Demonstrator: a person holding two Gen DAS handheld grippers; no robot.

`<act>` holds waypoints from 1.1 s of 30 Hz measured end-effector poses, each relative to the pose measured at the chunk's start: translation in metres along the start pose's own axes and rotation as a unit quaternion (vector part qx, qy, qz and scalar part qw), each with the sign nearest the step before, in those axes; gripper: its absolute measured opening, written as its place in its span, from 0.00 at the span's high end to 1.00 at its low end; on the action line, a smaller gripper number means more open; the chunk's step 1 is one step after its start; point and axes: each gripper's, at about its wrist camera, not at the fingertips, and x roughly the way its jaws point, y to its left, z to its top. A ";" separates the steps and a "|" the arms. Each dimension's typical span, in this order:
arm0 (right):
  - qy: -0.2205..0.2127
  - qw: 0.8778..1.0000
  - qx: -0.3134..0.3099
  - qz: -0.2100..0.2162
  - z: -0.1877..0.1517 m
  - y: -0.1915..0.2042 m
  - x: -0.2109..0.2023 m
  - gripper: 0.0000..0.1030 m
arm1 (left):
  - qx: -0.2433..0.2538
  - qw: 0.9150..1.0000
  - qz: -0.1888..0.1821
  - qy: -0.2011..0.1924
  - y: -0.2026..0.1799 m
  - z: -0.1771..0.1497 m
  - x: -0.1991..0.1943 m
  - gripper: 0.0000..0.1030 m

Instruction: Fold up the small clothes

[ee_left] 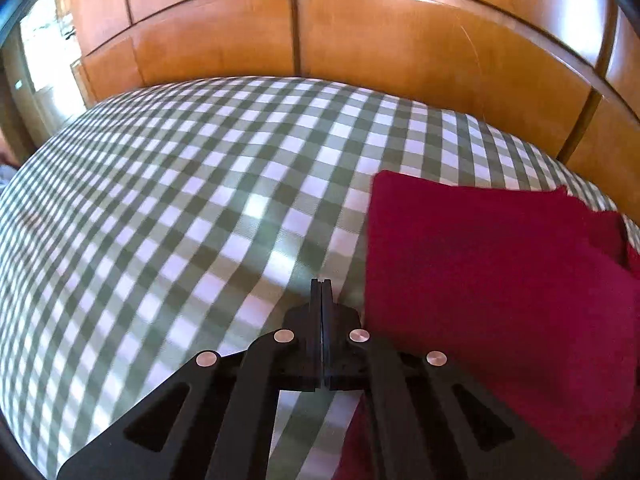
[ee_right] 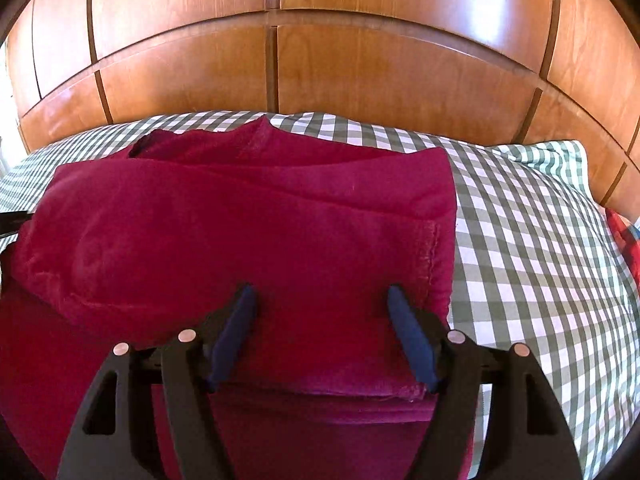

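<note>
With your left gripper (ee_left: 321,286) closed empty beside the red garment (ee_right: 248,232) on the checked bedspread (ee_left: 168,200) and your right gripper (ee_right: 322,300) wide above it, pinch the soft, limp hem.

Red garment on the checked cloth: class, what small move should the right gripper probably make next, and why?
Probably close the right gripper on the near folded edge of the red garment. Its jaws stand open over that edge near the hemmed corner, gripping nothing, while the left gripper is shut on nothing beside the garment, over the checked cloth.
</note>
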 end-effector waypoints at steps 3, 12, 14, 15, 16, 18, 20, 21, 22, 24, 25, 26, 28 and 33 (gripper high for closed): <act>-0.002 1.000 0.003 -0.001 0.000 0.000 0.002 0.32 | -0.002 0.999 0.009 -0.036 0.010 -0.011 -0.034 1.00; -0.003 1.000 0.013 0.015 -0.001 -0.003 0.003 0.31 | 0.094 0.995 0.035 0.028 -0.009 -0.057 -0.029 1.00; -0.003 1.000 0.017 0.019 -0.001 -0.004 0.003 0.31 | 0.092 0.994 0.045 0.024 -0.012 -0.054 -0.030 1.00; -0.003 1.000 0.018 0.020 -0.001 -0.005 0.003 0.31 | 0.095 0.994 0.054 0.026 -0.015 -0.054 -0.031 1.00; -0.003 1.000 0.017 0.019 -0.001 -0.005 0.002 0.31 | 0.095 0.993 0.059 0.029 -0.016 -0.053 -0.034 1.00; -0.005 1.000 0.017 0.019 -0.001 -0.005 0.001 0.30 | 0.087 0.995 0.049 0.029 -0.016 -0.052 -0.045 1.00; -0.004 1.000 0.016 0.022 -0.001 -0.005 -0.002 0.27 | 0.083 0.996 0.039 0.016 -0.013 -0.059 -0.061 1.00; -0.004 1.000 0.015 0.025 -0.001 -0.005 -0.004 0.24 | 0.082 0.996 0.035 0.012 -0.009 -0.065 -0.069 1.00; 0.000 1.000 0.010 0.027 0.000 -0.005 -0.007 0.20 | 0.082 0.996 0.030 0.010 -0.004 -0.070 -0.074 1.00; 0.003 1.000 -0.002 0.018 0.001 -0.002 -0.015 0.15 | 0.085 0.996 0.026 0.006 0.002 -0.082 -0.085 1.00; -0.003 1.000 -0.008 0.000 -0.001 0.000 -0.024 0.05 | 0.081 0.997 0.017 0.007 0.008 -0.091 -0.092 1.00; -0.011 1.000 -0.009 -0.013 -0.003 0.001 -0.032 0.04 | 0.076 0.997 0.007 0.008 0.010 -0.097 -0.095 1.00; -0.015 1.000 -0.005 -0.007 -0.012 0.001 -0.046 0.04 | 0.070 0.998 -0.005 0.008 0.019 -0.111 -0.105 0.92; 0.023 0.999 -0.002 0.026 -0.048 -0.002 -0.064 0.04 | 0.048 0.998 -0.035 0.007 0.040 -0.142 -0.125 0.72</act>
